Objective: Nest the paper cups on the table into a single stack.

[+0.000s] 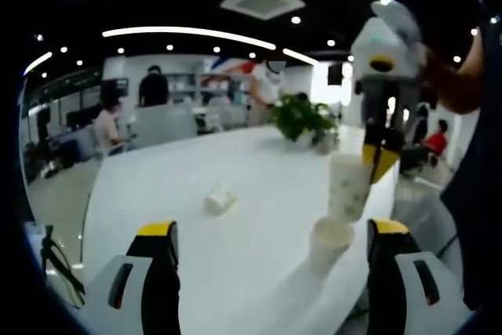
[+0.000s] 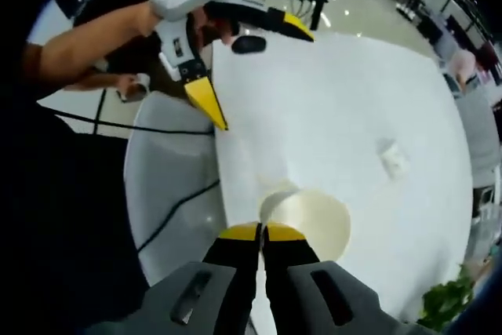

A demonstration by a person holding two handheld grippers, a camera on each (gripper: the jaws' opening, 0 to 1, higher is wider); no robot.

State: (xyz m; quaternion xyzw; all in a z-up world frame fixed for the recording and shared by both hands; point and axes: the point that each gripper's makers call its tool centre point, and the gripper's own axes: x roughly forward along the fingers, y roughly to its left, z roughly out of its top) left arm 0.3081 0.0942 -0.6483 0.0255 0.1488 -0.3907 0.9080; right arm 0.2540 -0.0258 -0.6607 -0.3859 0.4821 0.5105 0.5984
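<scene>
My right gripper [image 1: 380, 164] comes down from the upper right of the left gripper view, shut on the rim of a white paper cup [image 1: 349, 186]. That cup hangs upright just above a second paper cup [image 1: 329, 241], which stands on the white table [image 1: 196, 186] near its edge. In the right gripper view the closed jaws of my right gripper [image 2: 263, 231] pinch the held cup [image 2: 314, 221], whose open mouth faces the camera. My left gripper [image 1: 272, 233] is open, its jaws wide to either side of the standing cup, and my left gripper [image 2: 255, 68] holds nothing.
A small white object [image 1: 220, 198] lies on its side mid-table, the same white object [image 2: 392, 158] far from the cups. A potted plant [image 1: 302, 119] stands at the far end. A grey chair [image 2: 169, 186] sits beside the table edge. People stand in the background.
</scene>
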